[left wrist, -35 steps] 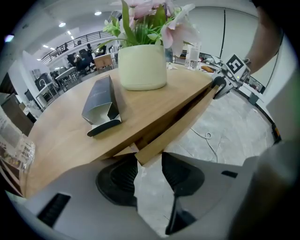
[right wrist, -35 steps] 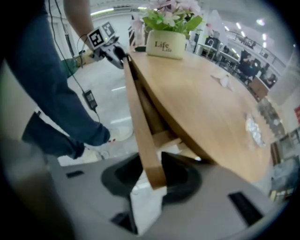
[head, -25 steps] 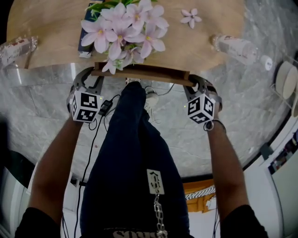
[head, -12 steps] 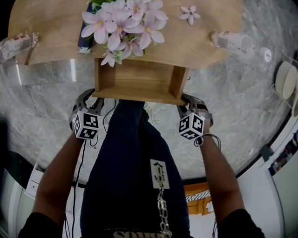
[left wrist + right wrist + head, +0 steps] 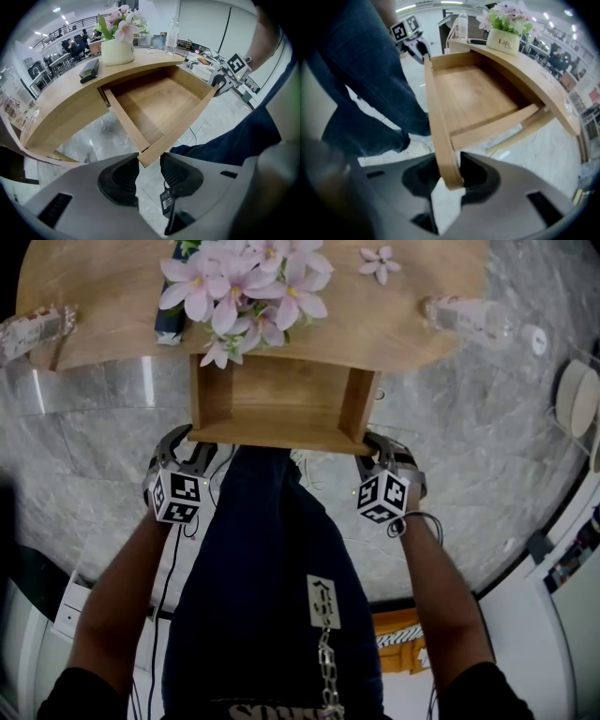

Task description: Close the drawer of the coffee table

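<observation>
the drawer (image 5: 272, 397) stands pulled well out from under the coffee table (image 5: 103, 320), its front panel toward the person. the left gripper (image 5: 149, 162) has jaws closing on that panel's left corner, pads against the wood; the right gripper (image 5: 451, 176) clamps the panel's right end

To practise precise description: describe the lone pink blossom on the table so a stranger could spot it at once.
Find the curved wooden coffee table at the top of the head view. Between the potted bunch of pink flowers and the clear bottle lying on its side, one blossom lies flat on the wood. Unlike the bunch, it sits alone, loose, without pot.
</observation>
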A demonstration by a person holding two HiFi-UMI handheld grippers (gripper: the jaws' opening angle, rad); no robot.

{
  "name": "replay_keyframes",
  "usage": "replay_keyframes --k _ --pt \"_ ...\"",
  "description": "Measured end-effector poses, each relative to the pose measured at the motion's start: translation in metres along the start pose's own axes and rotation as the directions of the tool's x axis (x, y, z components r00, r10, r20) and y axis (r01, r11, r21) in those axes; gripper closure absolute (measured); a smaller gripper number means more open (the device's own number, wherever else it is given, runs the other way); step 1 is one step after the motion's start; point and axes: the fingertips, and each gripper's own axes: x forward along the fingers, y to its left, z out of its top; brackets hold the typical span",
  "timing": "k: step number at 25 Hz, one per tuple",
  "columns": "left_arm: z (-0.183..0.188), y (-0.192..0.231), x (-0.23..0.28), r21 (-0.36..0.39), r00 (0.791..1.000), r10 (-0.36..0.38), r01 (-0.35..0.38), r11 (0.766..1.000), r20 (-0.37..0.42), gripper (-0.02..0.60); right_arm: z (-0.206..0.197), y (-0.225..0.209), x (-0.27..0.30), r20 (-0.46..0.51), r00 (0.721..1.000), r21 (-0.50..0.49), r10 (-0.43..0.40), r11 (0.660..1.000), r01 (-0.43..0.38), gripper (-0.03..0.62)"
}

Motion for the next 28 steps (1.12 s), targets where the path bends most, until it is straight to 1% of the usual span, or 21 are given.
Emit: replay_keyframes --k 4,7,11,13,17,20,23,25,28 --pt "-0.001 -0.001 0.002 0.008 1.0 -0.002 0.003 1.0 -0.01 0.423 -0.001 0.002 0.003 -0.015 1.0 0.0 0.014 1.0 -0.014 0.47" --pt "0.001 -0.001 -0.003 0.004 1.0 -0.007 0.007 1.0 0.0 0.422 0.0 0.001 -0.003 -0.014 1.0 0.011 0.023 1.0 -0.023 0.468" --pt "0.008 -0.004 -0.003 0.008 0.999 -0.041 0.041 0.999 0.001 0.422 -0.002 -0.01 -0.006 -0.032 0.999 0.034 0.02 0.999 -0.019 0.461" --pt "0.015 0.001 -0.002 0.01 0.999 -0.042 0.042 0.999 0.004 0.423 0.001 -0.018 -0.007 -0.034 0.999 0.043 0.018 0.999 -0.017 0.461" --pt "0.036 0.028 0.005 -0.001 1.0 -0.025 0.025 1.0 0.012 0.419 0.016 -0.04 -0.003 -0.028 1.0 0.056 0.005 0.998 -0.003 0.461" --pt "0.053 0.044 0.013 0.016 0.999 -0.04 0.04 0.999 0.009 0.417 0.024 -0.063 0.0 -0.032 0.999 0.063 -0.014 0.998 0.016 0.459" --pt "0.072 0.058 0.02 0.031 0.999 -0.046 0.045 0.999 0.025 0.419 0.03 -0.086 0.001 -0.029 0.999 0.064 -0.032 0.997 0.034 0.457" --pt "0.084 0.067 0.024 0.013 0.999 -0.035 0.035 0.999 0.042 0.417 0.035 -0.102 0.002 -0.021 0.999 0.065 -0.046 0.997 0.048 0.456" --pt "0.102 0.083 0.03 -0.047 0.997 -0.012 0.015 0.999 0.07 0.414 0.043 -0.127 0.003 -0.005 0.997 0.086 -0.078 0.993 0.078 0.449"
